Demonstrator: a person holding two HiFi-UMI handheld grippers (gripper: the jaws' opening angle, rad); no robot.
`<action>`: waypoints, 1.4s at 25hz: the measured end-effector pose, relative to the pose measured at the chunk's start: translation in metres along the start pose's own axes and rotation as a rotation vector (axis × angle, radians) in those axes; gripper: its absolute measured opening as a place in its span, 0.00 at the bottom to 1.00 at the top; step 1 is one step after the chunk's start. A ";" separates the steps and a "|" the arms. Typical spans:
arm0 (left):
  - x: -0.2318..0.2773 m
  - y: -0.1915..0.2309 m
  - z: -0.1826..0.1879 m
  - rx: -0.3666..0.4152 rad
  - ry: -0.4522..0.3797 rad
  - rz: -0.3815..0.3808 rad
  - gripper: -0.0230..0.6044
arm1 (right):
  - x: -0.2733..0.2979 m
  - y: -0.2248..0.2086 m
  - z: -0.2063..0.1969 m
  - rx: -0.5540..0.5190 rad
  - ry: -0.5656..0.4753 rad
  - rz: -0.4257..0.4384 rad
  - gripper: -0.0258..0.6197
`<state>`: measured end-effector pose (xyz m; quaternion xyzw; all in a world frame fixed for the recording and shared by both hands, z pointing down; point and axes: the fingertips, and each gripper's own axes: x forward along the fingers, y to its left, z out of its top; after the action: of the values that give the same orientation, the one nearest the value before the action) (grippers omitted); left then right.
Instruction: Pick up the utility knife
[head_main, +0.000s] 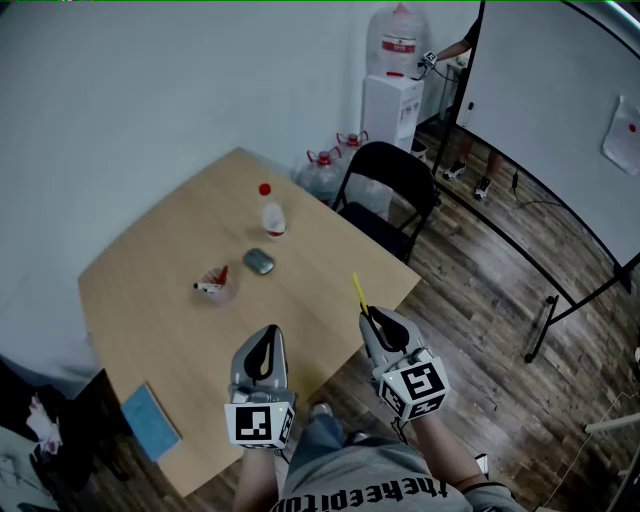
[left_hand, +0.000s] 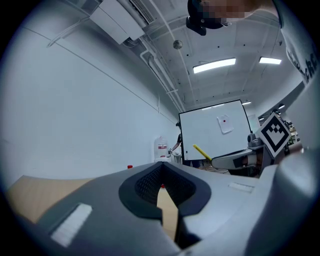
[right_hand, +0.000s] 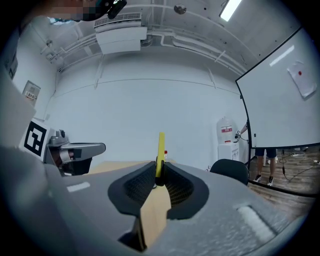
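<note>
The yellow utility knife (head_main: 359, 290) sticks out forward and upward from my right gripper (head_main: 368, 318), which is shut on it above the table's near right edge. In the right gripper view the knife (right_hand: 161, 149) stands upright, pinched between the dark pads. The left gripper view shows the same knife (left_hand: 202, 151) slanting up off to the right. My left gripper (head_main: 268, 337) hovers over the wooden table (head_main: 150, 270) near its front edge, level with the right one; its jaws meet at the tips with nothing in them (left_hand: 161, 167).
On the table stand a small bottle with a red cap (head_main: 272, 215), a grey oval object (head_main: 259, 261) and a clear cup with red items (head_main: 214, 286); a blue notebook (head_main: 150, 420) lies at the front left. A black chair (head_main: 390, 195), water jugs (head_main: 325, 170), a dispenser (head_main: 393, 105) and a whiteboard (head_main: 560, 110) stand beyond.
</note>
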<state>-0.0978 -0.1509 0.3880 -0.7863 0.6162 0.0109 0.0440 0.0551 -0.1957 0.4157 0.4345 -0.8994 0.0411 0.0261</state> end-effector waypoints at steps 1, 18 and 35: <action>0.000 -0.001 -0.001 0.002 -0.003 0.000 0.07 | -0.001 0.000 0.002 -0.004 -0.009 0.002 0.13; -0.004 -0.008 0.008 0.002 -0.012 0.003 0.07 | -0.018 0.008 0.032 -0.064 -0.134 0.027 0.13; -0.001 -0.002 0.006 0.005 -0.009 0.004 0.07 | -0.012 0.007 0.033 -0.055 -0.147 0.019 0.13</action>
<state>-0.0963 -0.1487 0.3819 -0.7849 0.6175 0.0128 0.0487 0.0562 -0.1853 0.3811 0.4271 -0.9036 -0.0155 -0.0287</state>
